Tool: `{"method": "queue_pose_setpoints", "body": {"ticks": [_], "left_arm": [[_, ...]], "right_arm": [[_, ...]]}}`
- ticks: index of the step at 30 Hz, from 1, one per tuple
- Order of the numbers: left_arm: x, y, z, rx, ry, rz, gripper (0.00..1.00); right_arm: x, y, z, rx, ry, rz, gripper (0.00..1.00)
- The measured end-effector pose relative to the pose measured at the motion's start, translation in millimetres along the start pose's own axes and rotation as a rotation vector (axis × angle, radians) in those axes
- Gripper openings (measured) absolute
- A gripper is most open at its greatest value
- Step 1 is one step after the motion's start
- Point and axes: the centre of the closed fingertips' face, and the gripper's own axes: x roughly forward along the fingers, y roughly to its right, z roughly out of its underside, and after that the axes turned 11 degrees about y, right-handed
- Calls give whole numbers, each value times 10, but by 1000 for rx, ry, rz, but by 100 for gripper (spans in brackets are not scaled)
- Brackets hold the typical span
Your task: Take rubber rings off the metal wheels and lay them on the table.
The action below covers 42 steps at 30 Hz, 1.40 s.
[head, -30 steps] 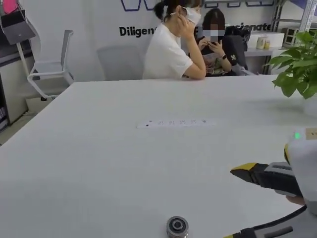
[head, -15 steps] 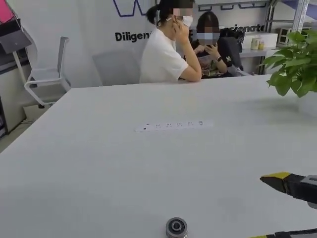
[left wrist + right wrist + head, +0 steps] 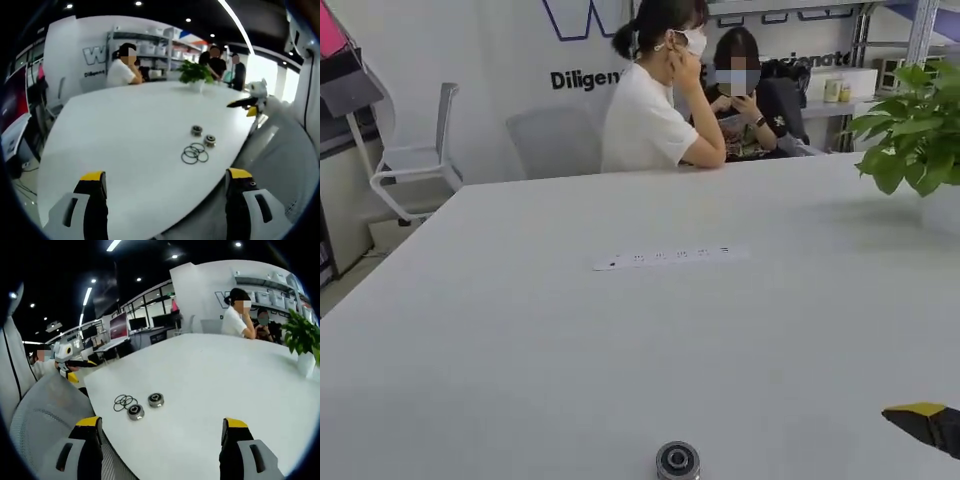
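The left gripper (image 3: 165, 176) and right gripper (image 3: 162, 422) are being held wide open, empty, apart from the metal wheels (image 3: 156, 399). Beside those wheels, rubber rings (image 3: 124, 401) are lying loose.

Bare white table (image 3: 520, 340) stretches ahead of you, giving free passage from the near edge to the power strip (image 3: 670, 258) that lies flat across its middle, and on past it at either end. Close to your edge stand two metal wheels (image 3: 156, 399), near each other, with a cluster of loose rubber rings (image 3: 124, 402) just beside them on the side toward the table's rim. A potted plant (image 3: 915, 125) overhangs the far right corner. Two seated people (image 3: 650, 110) close off the far end.
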Motion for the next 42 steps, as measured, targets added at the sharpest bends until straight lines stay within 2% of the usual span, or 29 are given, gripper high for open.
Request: {"method": "queue_pose_setpoints", "body": {"ticks": [5,17,26,32,42], "left_arm": [[-7,5,26,-20,-1,-7,100],[-2,9,33,-28,-1,-9,100],[5,26,41,-29,-6,-7,100],[4,27,48,-33,-5,-4,99],[0,32,44,-35,1,-2,99]], "right_arm": [[-31,-29,199,33,-32,6,99],[-36,-98,502,68,-105,2,99],[-14,-213,570,79,-134,-20,99],[-12,-241,617,77,-156,-23,99],[-32,-239,595,72,-157,-15,99]]}}
